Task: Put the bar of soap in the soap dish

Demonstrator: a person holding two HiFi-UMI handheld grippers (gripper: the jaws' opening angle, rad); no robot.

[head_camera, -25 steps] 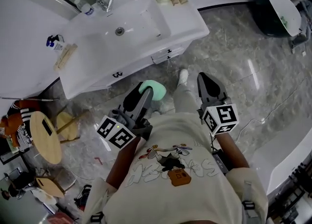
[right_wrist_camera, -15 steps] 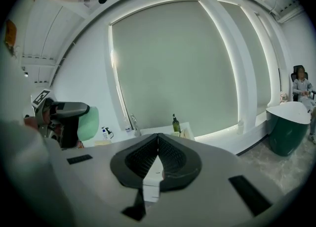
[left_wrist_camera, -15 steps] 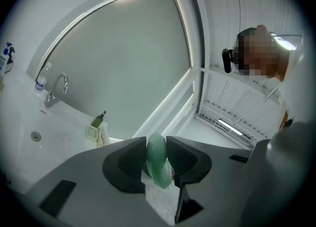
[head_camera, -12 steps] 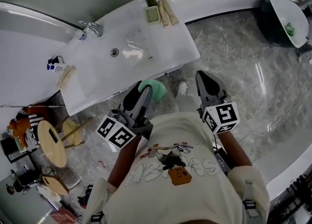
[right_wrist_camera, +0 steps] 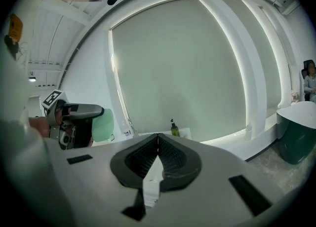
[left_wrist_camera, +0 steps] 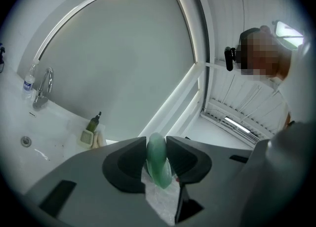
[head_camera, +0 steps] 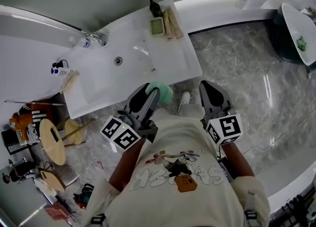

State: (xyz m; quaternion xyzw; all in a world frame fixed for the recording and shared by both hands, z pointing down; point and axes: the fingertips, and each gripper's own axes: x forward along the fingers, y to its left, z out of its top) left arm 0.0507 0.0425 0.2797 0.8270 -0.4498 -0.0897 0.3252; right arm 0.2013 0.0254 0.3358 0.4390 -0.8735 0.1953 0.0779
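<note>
Green soap (left_wrist_camera: pixel 158 166) stands on edge between the jaws of the left gripper (left_wrist_camera: pixel 158 157). The jaws press on its two flat sides and hold it in the air. The right gripper (right_wrist_camera: pixel 158 141) is beside it, with its jaws closed tip to tip on nothing.

Compared with a second ago, the white counter (head_camera: pixel 185 60) has come closer in the head view. Then some floor showed between the soap and the counter's front edge, and now the soap is at that edge. I judge that the person has stepped up to the counter, so the walking part is almost finished.

Beyond the basin (head_camera: pixel 118 60), the soap dish (head_camera: pixel 157 25) lies at the far corner, beside a dark bottle (head_camera: pixel 154 8). It is still well apart from the soap. A reach across the counter remains, then the release.
</note>
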